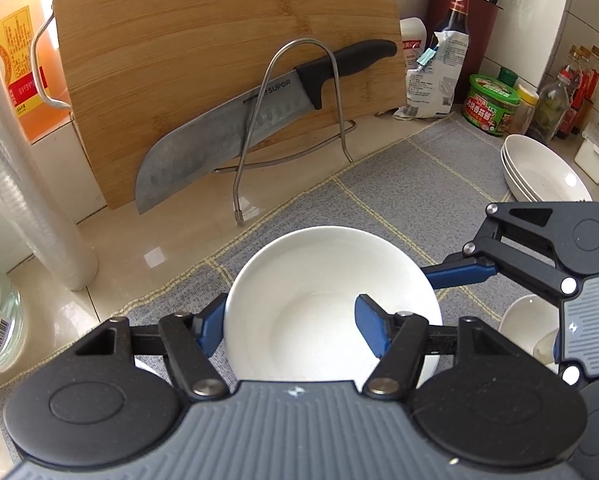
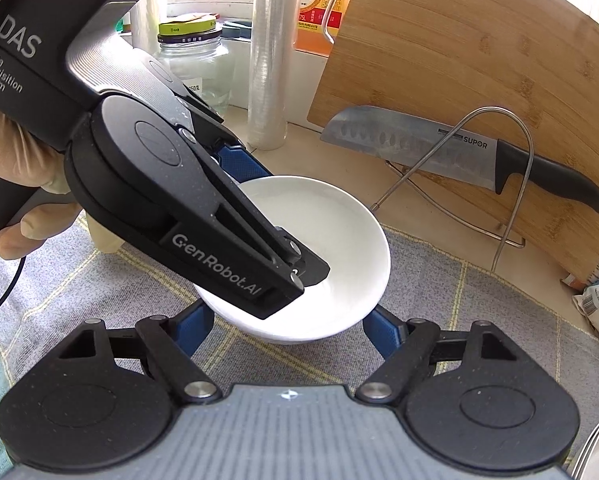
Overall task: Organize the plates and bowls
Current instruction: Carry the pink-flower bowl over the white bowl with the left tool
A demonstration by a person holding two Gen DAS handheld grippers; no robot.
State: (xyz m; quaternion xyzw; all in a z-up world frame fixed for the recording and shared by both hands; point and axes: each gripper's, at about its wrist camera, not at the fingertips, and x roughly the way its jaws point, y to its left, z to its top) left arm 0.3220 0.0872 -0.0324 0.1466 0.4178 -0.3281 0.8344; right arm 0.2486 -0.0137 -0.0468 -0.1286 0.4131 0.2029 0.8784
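At frame centre, the left gripper clamps the white bowl's rim; the right gripper grips its outer sides.

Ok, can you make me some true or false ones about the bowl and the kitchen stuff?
1. A knife leans against the bamboo cutting board. True.
2. The white bowl has soup in it. False: it is empty.
3. One of the left gripper jaws is inside the bowl. True; the other is outside its rim.
4. The mat under the bowl is red. False: it is grey with thin yellow lines.
5. The stacked white dishes stand on the cutting board. False: they sit at the mat's edge, near the jars.
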